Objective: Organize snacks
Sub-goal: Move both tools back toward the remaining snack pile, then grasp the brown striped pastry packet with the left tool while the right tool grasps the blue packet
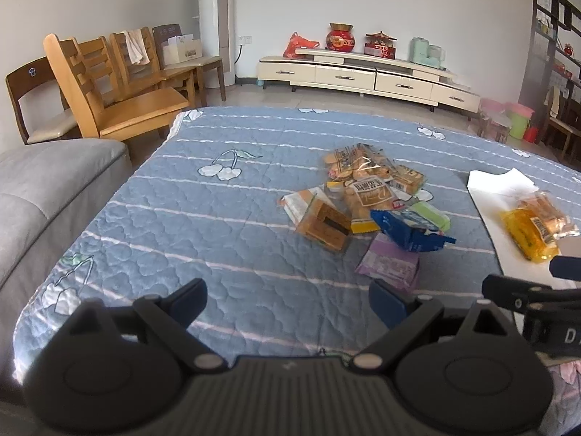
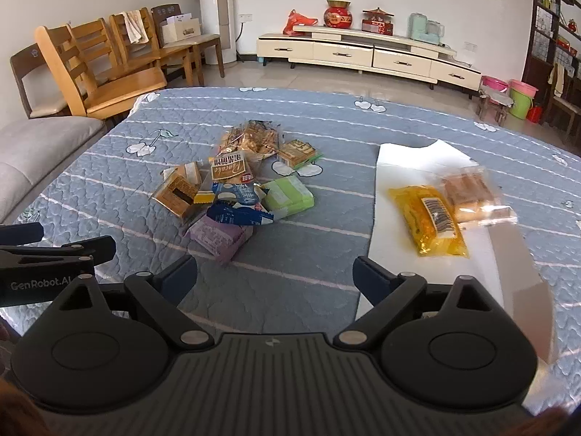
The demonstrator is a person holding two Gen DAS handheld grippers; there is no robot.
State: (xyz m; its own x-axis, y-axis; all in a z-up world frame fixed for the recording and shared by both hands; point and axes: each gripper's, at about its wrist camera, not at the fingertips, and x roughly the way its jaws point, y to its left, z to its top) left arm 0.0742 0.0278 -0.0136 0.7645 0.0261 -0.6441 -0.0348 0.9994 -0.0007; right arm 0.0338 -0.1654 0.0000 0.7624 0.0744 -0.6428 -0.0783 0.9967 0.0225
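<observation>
A pile of snack packets (image 1: 366,200) lies on the blue quilted table (image 1: 218,218); it also shows in the right wrist view (image 2: 236,189). Nearest in the pile are a purple packet (image 2: 219,236), a blue packet (image 2: 239,212) and a green packet (image 2: 288,196). A yellow packet (image 2: 428,221) and a clear bread packet (image 2: 472,196) lie on a white sheet (image 2: 406,160), also seen in the left wrist view (image 1: 530,232). My left gripper (image 1: 287,301) is open and empty, short of the pile. My right gripper (image 2: 274,279) is open and empty, between pile and sheet.
Wooden chairs (image 1: 109,83) and a grey sofa (image 1: 43,189) stand to the left. A cream TV cabinet (image 1: 363,72) with red ornaments lines the far wall. Coloured buckets (image 2: 519,98) stand at the right.
</observation>
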